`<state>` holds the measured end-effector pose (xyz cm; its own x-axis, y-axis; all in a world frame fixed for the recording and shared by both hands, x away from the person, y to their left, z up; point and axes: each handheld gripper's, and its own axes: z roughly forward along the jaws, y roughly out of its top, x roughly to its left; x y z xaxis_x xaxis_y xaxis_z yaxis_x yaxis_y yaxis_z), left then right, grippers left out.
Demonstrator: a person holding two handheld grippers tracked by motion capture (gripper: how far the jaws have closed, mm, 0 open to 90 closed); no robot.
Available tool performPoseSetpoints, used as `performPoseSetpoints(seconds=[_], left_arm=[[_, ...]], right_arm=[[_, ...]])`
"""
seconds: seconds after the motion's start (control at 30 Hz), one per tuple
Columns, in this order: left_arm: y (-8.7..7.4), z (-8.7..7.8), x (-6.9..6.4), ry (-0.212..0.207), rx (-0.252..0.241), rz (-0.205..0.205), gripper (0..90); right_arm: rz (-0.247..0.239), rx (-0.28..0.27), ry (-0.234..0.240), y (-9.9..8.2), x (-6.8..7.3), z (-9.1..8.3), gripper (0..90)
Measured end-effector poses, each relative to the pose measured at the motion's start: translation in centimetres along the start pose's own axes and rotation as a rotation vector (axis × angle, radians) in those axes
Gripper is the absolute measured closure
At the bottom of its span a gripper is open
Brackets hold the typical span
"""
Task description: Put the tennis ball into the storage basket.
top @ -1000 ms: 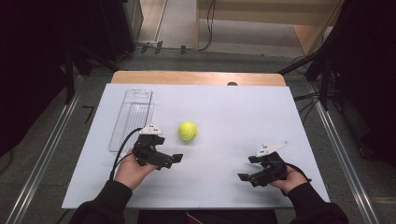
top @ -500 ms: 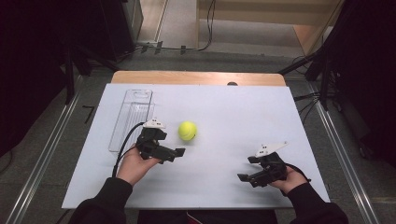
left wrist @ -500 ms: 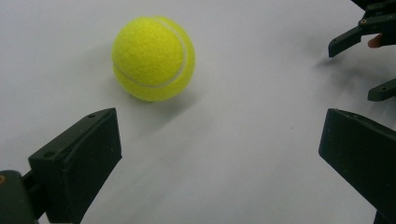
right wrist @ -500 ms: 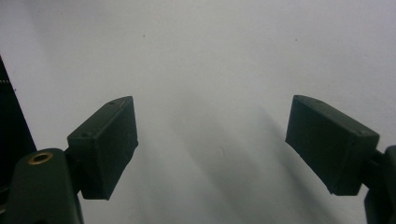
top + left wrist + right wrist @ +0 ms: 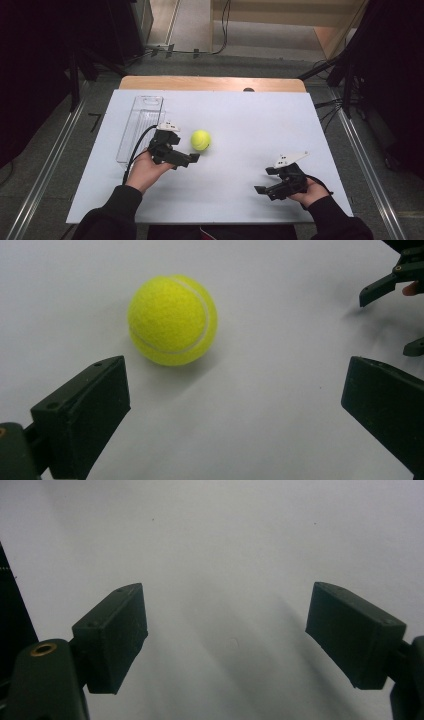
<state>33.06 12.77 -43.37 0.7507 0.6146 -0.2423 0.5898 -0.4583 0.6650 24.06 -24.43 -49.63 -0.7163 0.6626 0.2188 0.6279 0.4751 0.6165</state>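
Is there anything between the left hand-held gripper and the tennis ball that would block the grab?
Nothing visible. The left hand-held gripper has its jaws wide open, and bare white table lies between them and the tennis ball. The ball sits just ahead, toward one jaw, not yet between them.

A clear plastic tray point(image 5: 140, 125) lies along the left part of the white worktop point(image 5: 260, 125). Beyond the far edge, cables point(image 5: 200, 50) trail over the floor.
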Motion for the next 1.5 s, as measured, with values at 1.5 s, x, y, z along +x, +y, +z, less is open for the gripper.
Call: performPoseSetpoints(seconds=[1.5], left_arm=[[5.1,3.4,2.0,0.006,0.047,0.008,0.1]], right_arm=[[-0.001,-0.002,0.006,0.0,0.0,0.0,14.8]])
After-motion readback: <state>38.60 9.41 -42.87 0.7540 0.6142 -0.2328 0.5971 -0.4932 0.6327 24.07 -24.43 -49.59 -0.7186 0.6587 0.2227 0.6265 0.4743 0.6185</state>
